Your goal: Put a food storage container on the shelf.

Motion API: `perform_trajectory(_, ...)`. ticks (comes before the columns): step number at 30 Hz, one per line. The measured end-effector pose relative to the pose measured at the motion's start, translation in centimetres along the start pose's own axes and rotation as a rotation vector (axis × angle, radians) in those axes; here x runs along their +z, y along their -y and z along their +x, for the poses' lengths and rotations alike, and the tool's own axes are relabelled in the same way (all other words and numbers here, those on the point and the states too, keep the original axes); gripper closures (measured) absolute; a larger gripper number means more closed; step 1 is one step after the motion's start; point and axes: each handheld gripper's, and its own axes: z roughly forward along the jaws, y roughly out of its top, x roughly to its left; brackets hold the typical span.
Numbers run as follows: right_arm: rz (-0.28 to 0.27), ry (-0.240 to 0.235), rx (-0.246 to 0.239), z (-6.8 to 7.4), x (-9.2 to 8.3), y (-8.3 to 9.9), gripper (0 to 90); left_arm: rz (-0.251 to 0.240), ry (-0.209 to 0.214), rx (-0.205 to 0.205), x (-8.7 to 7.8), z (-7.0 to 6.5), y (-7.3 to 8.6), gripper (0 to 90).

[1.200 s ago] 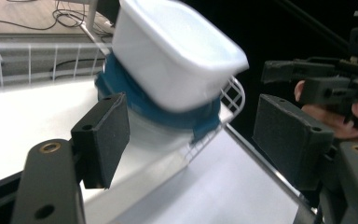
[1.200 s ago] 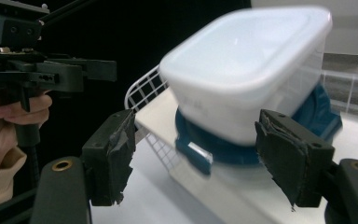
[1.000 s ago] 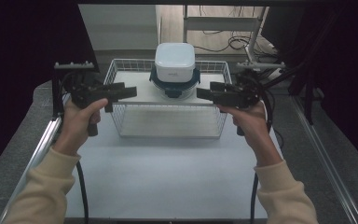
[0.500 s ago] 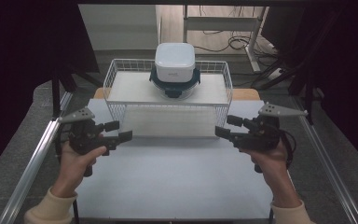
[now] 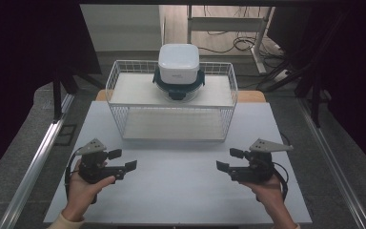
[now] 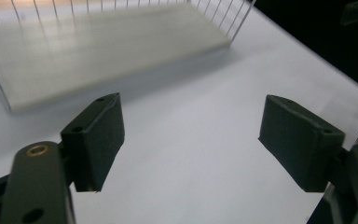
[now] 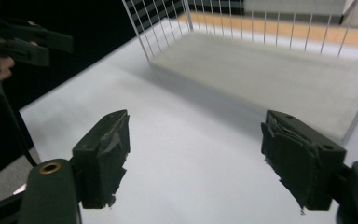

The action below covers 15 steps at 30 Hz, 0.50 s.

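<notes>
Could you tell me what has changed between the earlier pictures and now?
Both hands drew back from the wire basket toward the table's near edge and came down. The left gripper and right gripper now sit low over the white table, their fingers having just opened wider with nothing between them. The basket and the lidded container on it stayed where they were.

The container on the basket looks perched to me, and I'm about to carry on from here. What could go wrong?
1. The container rests on the far edge of the basket's shelf; a nudge to the wire could tip it off the back.
2. The left hand-held gripper and right hand-held gripper, both open with nothing between the jaws, sit low over the table; reaching forward from here, they could catch the front wires.
</notes>
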Motion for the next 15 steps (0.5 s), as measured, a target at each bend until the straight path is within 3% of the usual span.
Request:
perform_trajectory(4,0.037,0.012,0.025,-0.4,1.1,2.4,20.8,0.041,-0.034,-0.001,1.0,0.3,1.5,19.2)
perform_trajectory(6,0.062,0.042,0.009,-0.5,1.6,3.1,20.3,0.055,-0.05,-0.005,1.5,0.7,2.1,18.8)
perform_trajectory(10,0.102,0.08,-0.022,-0.5,2.7,4.1,19.7,0.086,-0.093,0.006,2.3,1.2,3.0,18.0)
perform_trajectory(15,0.123,0.085,-0.019,-0.8,3.3,4.7,19.3,0.094,-0.101,-0.009,2.5,1.7,3.3,17.5)
